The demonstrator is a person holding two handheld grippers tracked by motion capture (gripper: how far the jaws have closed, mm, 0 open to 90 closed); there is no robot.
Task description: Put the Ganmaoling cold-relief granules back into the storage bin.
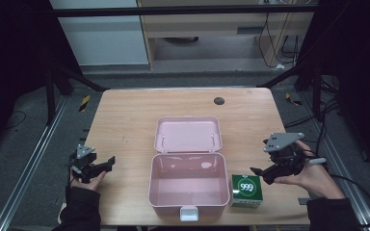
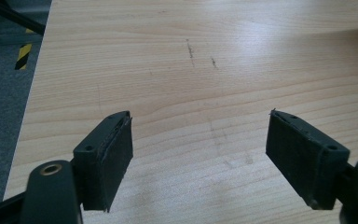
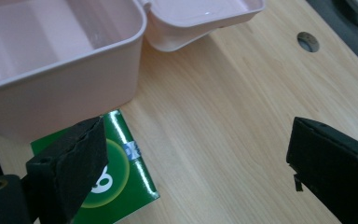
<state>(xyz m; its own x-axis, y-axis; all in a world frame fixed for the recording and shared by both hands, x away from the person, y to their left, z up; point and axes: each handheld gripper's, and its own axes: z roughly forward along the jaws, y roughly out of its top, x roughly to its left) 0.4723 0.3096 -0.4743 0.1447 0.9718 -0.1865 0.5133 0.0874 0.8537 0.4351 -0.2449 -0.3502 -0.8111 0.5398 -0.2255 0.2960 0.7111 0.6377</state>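
the right gripper (image 1: 259, 172) hovers just beside the green box (image 1: 246, 191), its jaws wide apart and empty. the green box lies near the front edge of the table (image 1: 125, 120), touching the right wall of the open pink case (image 1: 189, 185). to grip well, i think the jaws should come down across the two free sides (the case wall blocks one side). the left gripper (image 1: 110, 161), jaws apart too, waits near the left edge, holding nothing.
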